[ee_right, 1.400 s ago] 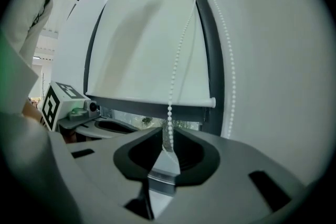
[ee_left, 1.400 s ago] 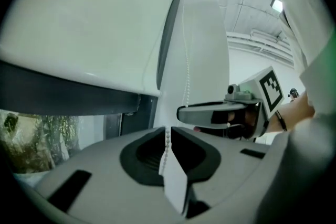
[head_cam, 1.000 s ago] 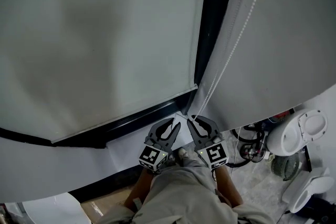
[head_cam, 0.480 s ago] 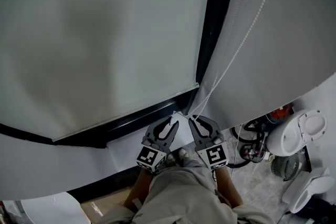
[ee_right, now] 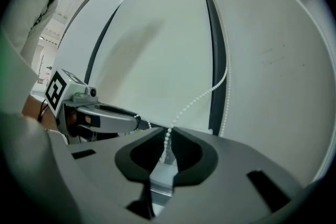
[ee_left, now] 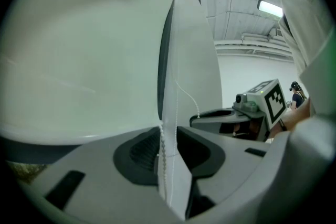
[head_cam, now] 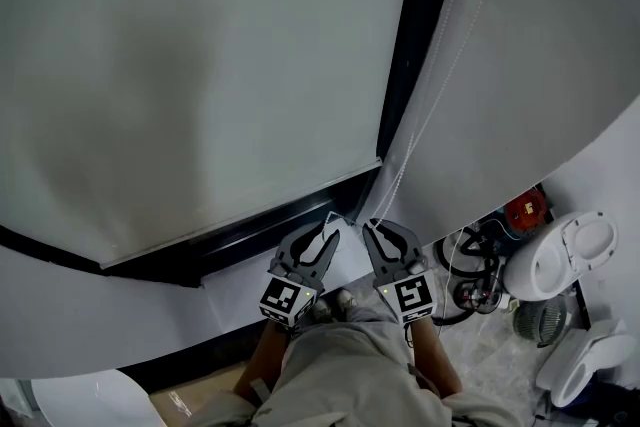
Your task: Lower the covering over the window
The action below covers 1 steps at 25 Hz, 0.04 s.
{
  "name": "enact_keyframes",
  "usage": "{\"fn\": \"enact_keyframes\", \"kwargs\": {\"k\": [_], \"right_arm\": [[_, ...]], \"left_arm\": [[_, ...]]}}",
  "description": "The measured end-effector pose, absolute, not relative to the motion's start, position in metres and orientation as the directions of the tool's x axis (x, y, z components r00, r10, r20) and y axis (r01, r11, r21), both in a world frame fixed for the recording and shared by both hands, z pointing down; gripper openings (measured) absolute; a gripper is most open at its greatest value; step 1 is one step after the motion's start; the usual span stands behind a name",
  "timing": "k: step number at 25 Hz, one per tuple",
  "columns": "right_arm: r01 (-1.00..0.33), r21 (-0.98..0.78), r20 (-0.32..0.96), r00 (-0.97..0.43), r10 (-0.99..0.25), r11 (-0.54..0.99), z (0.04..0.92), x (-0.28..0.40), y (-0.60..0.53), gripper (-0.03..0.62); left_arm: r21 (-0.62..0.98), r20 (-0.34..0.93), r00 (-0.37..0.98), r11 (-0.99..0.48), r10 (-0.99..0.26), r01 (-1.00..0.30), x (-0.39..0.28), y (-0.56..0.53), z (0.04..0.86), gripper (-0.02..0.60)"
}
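A white roller blind [head_cam: 200, 65] covers most of the window; its bottom rail [head_cam: 250, 220] hangs just above the black sill. A white bead chain [head_cam: 440, 85] drops along the black frame to both grippers. My left gripper [head_cam: 327, 237] points up at the chain's lower end. In the left gripper view the chain [ee_left: 161, 147] runs through a narrow gap between the jaws, which are opening, and lies against the left pad. My right gripper [head_cam: 372, 231] sits just to its right. Its jaws are closing and pinch the chain [ee_right: 167, 140] at their tips.
The black window frame [head_cam: 420, 65] rises beside the chain, with a white wall [head_cam: 560, 65] to its right. On the floor at right are white fans [head_cam: 560, 260], a red object [head_cam: 522, 212] and dark cables [head_cam: 470, 275]. The person's trousers [head_cam: 350, 365] fill the bottom centre.
The right gripper's jaws have narrowed onto the chain. Both grippers stay almost in place below the blind's corner, and the bottom rail has hardly shifted.
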State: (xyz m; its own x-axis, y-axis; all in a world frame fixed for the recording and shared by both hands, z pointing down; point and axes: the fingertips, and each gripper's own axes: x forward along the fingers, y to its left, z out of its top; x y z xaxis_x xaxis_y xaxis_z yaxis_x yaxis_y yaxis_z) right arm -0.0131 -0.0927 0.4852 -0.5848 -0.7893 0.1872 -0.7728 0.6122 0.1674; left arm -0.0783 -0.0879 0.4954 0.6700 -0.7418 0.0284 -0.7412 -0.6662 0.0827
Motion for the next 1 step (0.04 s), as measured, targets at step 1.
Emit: {"fn": "enact_keyframes", "kwargs": {"k": [1], "right_arm": [[-0.774,0.17,0.186,-0.583,-0.791,0.61,0.4845,-0.0147,-0.091,0.038]], "left_arm": [[0.08,0.028,0.67,-0.666,-0.742,-0.742,-0.0808,-0.0864,0.4945,0.098]]}}
